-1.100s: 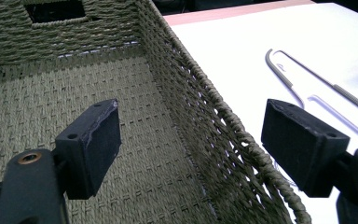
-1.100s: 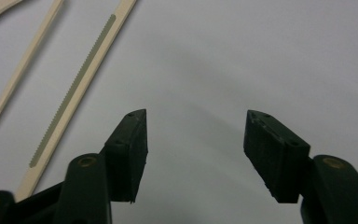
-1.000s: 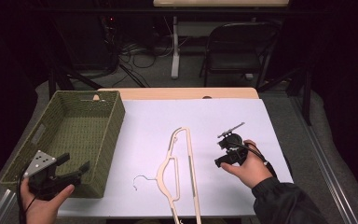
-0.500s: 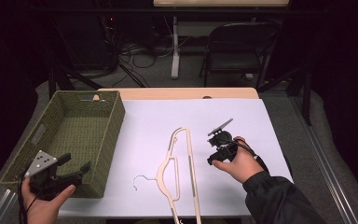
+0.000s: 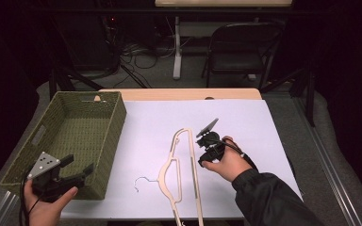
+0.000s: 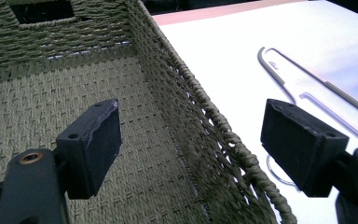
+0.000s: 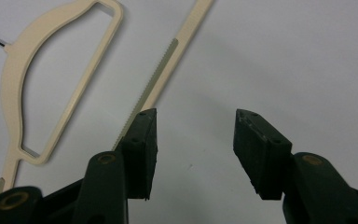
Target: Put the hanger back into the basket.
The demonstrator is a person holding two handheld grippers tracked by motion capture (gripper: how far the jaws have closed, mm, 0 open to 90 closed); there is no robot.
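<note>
On the table, beside the hanger:
Hanger [image 5: 183, 165]: flat on the white sheet, right of the basket [image 5: 104, 141], hook toward the person.
Right gripper [image 5: 206, 149]: just right of the hanger's bar; jaws apart, have just been closing, nothing between them.
Left gripper [image 5: 78, 168]: at the basket's near corner, jaws wide apart, empty.
Risk: the thin flat bar may slide away, because one jaw nudges it sideways.

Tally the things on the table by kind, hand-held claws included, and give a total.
Cream clothes hanger: 1
Green woven basket: 1
White sheet covering the table: 1
Hand-held claws, left claw and right claw: 2
Total: 5
</note>
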